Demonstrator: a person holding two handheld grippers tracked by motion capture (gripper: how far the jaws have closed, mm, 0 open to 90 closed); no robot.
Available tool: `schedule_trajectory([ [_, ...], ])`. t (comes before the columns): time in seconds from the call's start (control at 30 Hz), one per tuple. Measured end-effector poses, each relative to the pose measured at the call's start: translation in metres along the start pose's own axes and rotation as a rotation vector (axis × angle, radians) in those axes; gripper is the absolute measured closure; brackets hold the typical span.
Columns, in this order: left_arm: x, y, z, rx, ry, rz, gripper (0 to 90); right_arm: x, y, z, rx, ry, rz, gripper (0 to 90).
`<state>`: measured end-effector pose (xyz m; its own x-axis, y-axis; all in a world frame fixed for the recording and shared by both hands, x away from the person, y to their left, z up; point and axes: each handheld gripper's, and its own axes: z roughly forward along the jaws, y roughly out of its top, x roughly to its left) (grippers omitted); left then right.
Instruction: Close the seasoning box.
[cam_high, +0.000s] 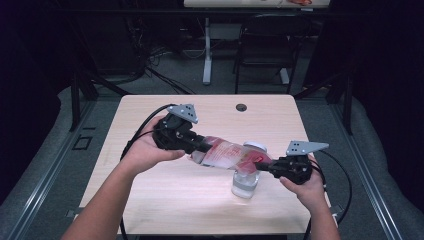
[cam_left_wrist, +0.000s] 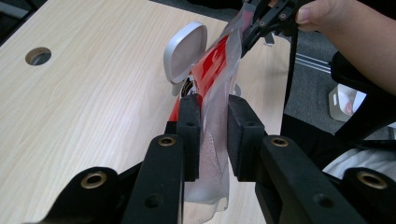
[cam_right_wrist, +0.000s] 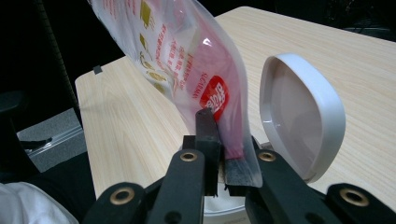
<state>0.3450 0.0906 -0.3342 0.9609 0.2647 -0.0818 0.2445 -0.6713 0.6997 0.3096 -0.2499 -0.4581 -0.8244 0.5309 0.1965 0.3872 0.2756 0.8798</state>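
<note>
Where cables trail: pale wooden table (cam_high: 150, 190)

Pale wooden table (cam_high: 150, 200) (round cable hole (cam_high: 241, 107)), grey floor (cam_high: 220, 80), dark chair (cam_high: 265, 45) behind, dim surroundings.

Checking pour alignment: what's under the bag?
A clear jar with its white flip lid open stands on the table, below the bag end held by the right tongs. The bag covers the jar's mouth; its contents can't be made out.
</note>
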Motion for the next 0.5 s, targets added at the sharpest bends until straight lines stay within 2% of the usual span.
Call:
schedule_trajectory([
  [0.5, 0.0004, 0.0030, 0.0010, -0.002, 0.000, 0.005, 76.9, -0.0018, -0.0014, 0.0000, -0.003, -0.002, 0.005, 87.1],
])
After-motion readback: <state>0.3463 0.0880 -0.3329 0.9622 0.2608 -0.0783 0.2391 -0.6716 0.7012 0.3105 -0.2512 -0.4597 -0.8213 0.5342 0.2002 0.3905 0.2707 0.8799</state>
